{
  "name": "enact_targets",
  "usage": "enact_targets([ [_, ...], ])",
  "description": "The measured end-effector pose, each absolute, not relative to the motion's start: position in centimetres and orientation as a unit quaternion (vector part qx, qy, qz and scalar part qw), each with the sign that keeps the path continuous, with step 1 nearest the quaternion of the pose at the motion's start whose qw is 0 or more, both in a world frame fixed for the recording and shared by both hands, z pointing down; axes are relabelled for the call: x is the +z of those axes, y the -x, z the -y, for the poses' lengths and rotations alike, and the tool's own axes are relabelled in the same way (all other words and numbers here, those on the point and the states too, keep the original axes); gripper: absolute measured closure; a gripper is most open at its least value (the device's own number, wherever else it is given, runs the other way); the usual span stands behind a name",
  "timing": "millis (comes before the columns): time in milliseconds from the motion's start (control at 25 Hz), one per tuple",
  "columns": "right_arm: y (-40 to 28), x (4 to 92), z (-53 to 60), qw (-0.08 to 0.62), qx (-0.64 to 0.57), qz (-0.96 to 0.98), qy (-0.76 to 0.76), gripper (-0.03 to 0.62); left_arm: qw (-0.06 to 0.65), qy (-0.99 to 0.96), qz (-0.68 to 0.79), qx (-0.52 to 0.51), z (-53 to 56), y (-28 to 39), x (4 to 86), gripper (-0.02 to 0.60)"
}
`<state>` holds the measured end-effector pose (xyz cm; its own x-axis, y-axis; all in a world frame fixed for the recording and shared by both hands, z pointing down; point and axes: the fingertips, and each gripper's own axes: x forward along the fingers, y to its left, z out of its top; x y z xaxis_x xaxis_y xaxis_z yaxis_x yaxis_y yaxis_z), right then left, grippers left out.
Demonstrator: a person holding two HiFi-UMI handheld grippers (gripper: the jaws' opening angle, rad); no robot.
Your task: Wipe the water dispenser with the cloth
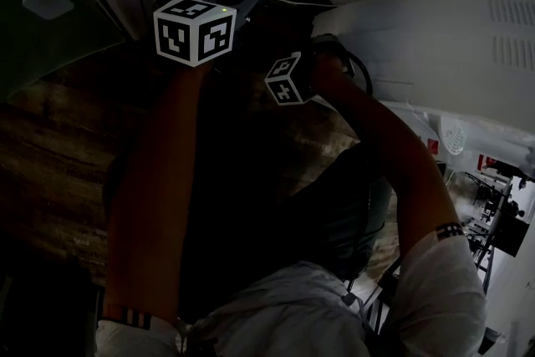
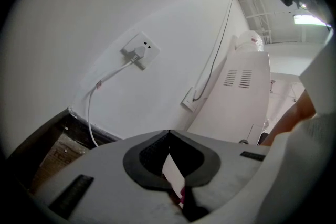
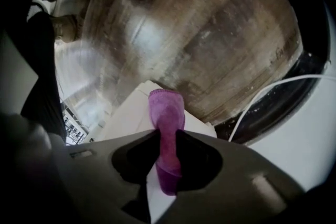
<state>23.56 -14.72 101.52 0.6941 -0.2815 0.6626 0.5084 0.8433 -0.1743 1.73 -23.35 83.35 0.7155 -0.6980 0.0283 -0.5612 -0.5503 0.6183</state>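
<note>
The wooden floor [image 3: 210, 29] fills the near ground and a white wall [image 2: 94, 13] rises at the far side; the white water dispenser [image 2: 244, 92] stands against that wall to the right, its vented panel showing. The left claw [image 2: 168, 134] is pressed together at its tips and aimed at the wall left of the dispenser; the right claw [image 3: 167, 136] is pinching the purple cloth [image 3: 167, 113], whose free end pokes out past the tips over a white surface [image 3: 126, 113], with floor beyond. On the wall left of the dispenser sits a socket [image 2: 140, 51]; a white cable [image 2: 97, 94] is plugged into it and hangs down towards the floor.
</note>
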Motion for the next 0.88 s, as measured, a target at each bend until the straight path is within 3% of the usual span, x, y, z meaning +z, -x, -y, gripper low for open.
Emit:
enact_targets([
  [360, -21.1, 100.9, 9.0, 0.884, -0.175, 0.388, 0.194, 0.511, 0.303, -0.876, 0.361, -0.105, 23.4, -1.6, 83.5, 0.583],
  [680, -16.0, 99.2, 12.6, 0.832, -0.154, 0.530, 0.052, 0.510, 0.268, -0.877, 0.387, -0.099, 23.7, -0.8, 82.1, 0.583],
  [880, -12.9, 94.9, 18.5, 0.772, -0.166, 0.608, -0.078, 0.508, 0.208, -0.883, 0.415, -0.070, 23.6, -0.1, 80.0, 0.583],
])
